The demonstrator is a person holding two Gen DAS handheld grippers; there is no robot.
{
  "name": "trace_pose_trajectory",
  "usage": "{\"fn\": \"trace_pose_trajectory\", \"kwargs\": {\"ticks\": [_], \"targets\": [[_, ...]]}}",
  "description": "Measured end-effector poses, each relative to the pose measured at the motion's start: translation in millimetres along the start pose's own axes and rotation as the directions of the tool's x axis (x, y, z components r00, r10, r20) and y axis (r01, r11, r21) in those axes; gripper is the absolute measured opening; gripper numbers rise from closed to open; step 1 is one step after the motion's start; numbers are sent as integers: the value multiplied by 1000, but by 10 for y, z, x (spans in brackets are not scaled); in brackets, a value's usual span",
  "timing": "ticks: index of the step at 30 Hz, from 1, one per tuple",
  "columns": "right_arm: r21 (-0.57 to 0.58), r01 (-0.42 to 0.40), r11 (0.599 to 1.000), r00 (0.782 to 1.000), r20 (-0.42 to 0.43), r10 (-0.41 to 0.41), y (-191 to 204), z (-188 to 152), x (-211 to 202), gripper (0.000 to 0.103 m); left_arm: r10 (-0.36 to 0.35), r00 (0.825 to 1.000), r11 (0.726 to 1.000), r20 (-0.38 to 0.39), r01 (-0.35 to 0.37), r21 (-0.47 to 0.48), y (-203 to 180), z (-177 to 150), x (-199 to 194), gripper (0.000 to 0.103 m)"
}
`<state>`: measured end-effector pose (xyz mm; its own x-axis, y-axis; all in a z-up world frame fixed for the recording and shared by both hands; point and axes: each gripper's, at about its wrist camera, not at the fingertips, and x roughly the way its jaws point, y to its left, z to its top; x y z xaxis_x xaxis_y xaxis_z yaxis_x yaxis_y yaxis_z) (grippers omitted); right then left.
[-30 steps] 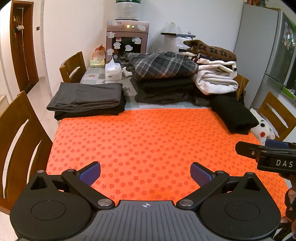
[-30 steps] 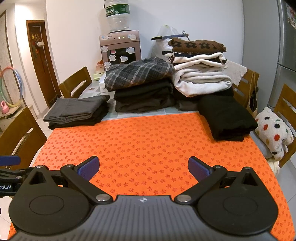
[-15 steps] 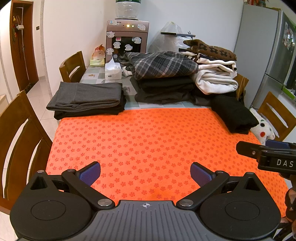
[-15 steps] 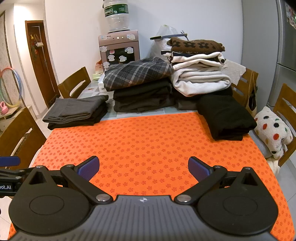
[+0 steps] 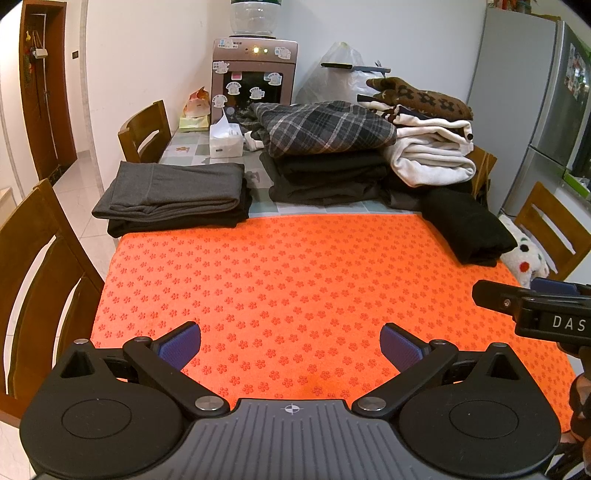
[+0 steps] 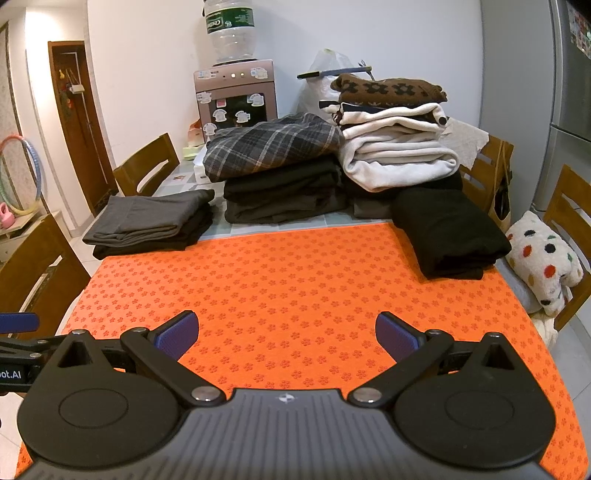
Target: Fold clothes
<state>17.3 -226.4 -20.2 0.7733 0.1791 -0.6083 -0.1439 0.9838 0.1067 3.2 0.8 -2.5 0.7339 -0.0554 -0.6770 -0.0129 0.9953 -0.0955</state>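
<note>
Nothing much has shifted over the last second — orange mat (image 5: 295, 266) bare, folded stacks (image 6: 280, 177) and black garment (image 6: 447, 232) at its far edge, left gripper (image 5: 290, 341) and right gripper (image 6: 286, 330) both splayed, empty: between garments, or finished.

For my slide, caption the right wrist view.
Open right gripper over a bare orange mat, folded clothes stacked behind.

White letters "DAS" stand on the black body of the right tool (image 5: 546, 317), cut off by the frame edge. On the left tool (image 6: 14, 373), white letters read "ot.AI". The label on the water bottle (image 6: 231, 22) is too blurred to read.
</note>
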Motion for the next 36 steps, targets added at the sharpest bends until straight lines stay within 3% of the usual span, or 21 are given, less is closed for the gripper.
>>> {"fn": "trace_pose_trajectory", "kwargs": {"ticks": [36], "targets": [[6,-1,1000,1000,-12,2,3,-1,31,103,3,1000,1000,-13,-3,-14,28,0,39,103]]}}
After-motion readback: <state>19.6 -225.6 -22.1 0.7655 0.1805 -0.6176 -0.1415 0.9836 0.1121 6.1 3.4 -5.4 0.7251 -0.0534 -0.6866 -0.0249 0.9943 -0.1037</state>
